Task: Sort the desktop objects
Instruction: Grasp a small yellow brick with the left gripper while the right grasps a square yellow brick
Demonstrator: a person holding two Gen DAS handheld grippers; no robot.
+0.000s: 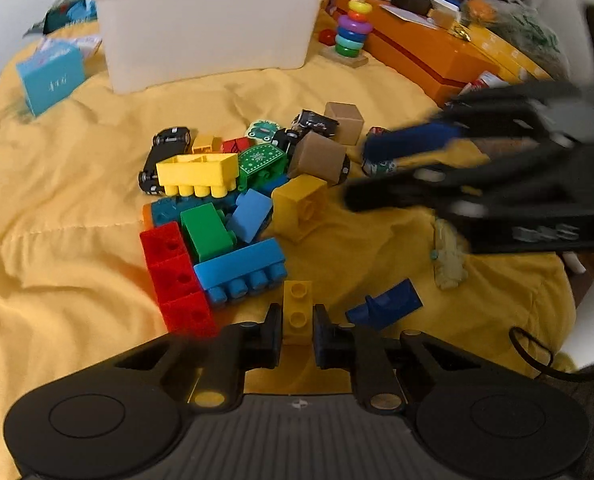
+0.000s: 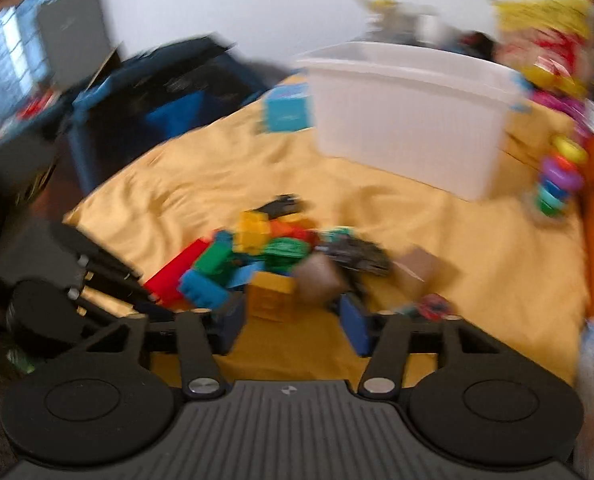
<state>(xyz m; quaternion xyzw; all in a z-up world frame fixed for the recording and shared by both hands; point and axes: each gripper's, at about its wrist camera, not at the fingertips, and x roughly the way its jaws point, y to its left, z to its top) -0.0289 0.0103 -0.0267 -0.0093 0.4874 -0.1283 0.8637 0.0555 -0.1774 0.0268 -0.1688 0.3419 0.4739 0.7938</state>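
A small yellow two-stud brick [image 1: 297, 308] stands on the yellow cloth [image 1: 57, 240], and my left gripper [image 1: 299, 320] is shut on it, one pad against each side. Just beyond lies the pile: a red brick [image 1: 173, 272], a blue brick [image 1: 241, 268], a green one [image 1: 207, 232], a long yellow one [image 1: 197, 172], a black toy car [image 1: 165, 152] and a brown cube [image 1: 317, 156]. My right gripper [image 1: 357, 172] reaches in from the right, blurred. In its own view the right gripper [image 2: 293, 320] is open, with only cloth in the gap and a big yellow block [image 2: 273, 296] past the tips.
A white bin [image 1: 205, 28] stands at the back, a teal box [image 1: 51, 80] to its left. A ring stacker [image 1: 353, 28] and an orange box [image 1: 429, 56] sit at the back right. A dark blue piece [image 1: 385, 304] and a pale toy car [image 1: 449, 256] lie near me.
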